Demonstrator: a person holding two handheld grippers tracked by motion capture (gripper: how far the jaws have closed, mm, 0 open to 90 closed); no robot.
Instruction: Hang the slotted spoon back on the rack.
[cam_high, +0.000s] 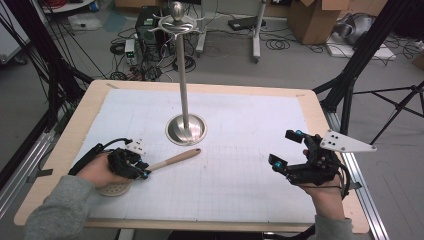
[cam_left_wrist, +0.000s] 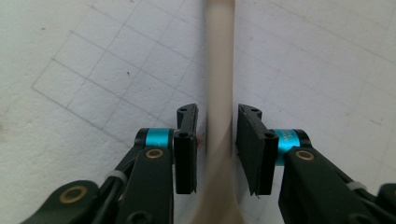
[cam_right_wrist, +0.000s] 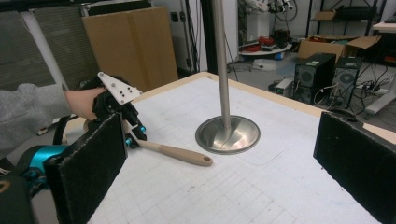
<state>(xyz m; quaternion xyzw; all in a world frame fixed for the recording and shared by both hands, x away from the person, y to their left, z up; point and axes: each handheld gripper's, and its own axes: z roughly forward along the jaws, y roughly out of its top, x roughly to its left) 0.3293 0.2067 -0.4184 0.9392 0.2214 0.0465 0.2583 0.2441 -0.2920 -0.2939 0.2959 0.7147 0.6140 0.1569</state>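
A wooden spoon (cam_high: 175, 159) lies flat on the white grid mat (cam_high: 240, 120), its handle pointing toward the metal stand (cam_high: 184, 90) and its perforated head (cam_high: 116, 189) under the person's left hand. My left gripper (cam_high: 145, 170) straddles the handle low on the table. In the left gripper view the handle (cam_left_wrist: 219, 70) runs between the jaws of the left gripper (cam_left_wrist: 217, 112) with a thin gap on each side, so it is open. My right gripper (cam_high: 283, 147) hovers at the right, wide open and holding nothing. The right gripper view shows the spoon (cam_right_wrist: 180, 154), the stand's base (cam_right_wrist: 228, 133) and the left gripper (cam_right_wrist: 133, 133).
The stand has a round steel base (cam_high: 186, 129) at mid-table and hook arms at its top (cam_high: 177, 22). The wooden table rim (cam_high: 80, 120) frames the mat. Cables, computers and cardboard boxes lie on the floor beyond the table's far edge.
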